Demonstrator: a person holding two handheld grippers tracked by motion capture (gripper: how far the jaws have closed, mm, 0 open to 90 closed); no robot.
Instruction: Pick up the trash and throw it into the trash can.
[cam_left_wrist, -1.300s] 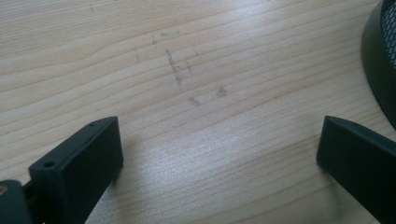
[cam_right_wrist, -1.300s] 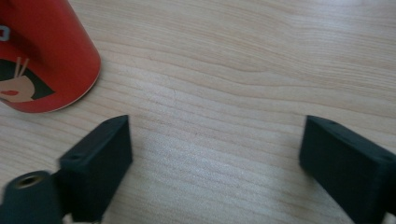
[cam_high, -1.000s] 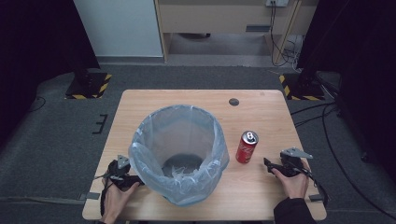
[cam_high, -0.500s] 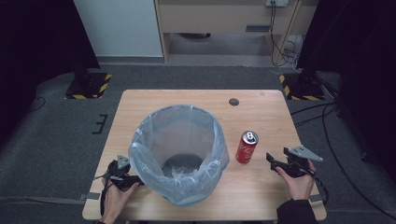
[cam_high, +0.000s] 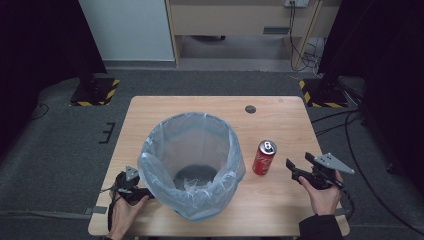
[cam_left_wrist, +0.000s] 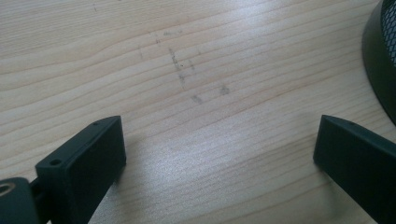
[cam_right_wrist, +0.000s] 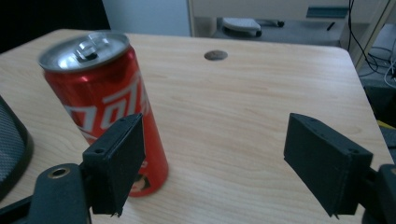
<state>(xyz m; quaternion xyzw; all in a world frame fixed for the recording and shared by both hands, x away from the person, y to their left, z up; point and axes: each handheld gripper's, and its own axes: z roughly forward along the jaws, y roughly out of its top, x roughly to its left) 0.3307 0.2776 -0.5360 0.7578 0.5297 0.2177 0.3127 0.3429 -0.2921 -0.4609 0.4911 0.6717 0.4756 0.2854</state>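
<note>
A red soda can (cam_high: 264, 157) stands upright on the wooden table (cam_high: 280, 125), just right of a black mesh bin lined with a pale blue plastic bag (cam_high: 192, 165). My right gripper (cam_high: 295, 167) hovers right of the can, raised off the table; its jaws have just been opening and hold nothing. In the right gripper view the can (cam_right_wrist: 109, 100) stands behind the left jaw, outside the gap of the right gripper (cam_right_wrist: 215, 154). My left gripper (cam_high: 145, 192) rests at the bin's lower left, open over bare wood (cam_left_wrist: 219, 144), with the bin's dark base (cam_left_wrist: 383, 60) at its right.
A small dark round grommet (cam_high: 250, 109) sits in the table's far right part. Beyond the table lie grey floor, cables (cam_high: 305, 55) and black stands with yellow-striped feet (cam_high: 95, 92). Bare wood stretches right of the can.
My right gripper has risen off the table and drifted slightly right, its jaws spreading wider. The left gripper, the can and the bin have not moved.
</note>
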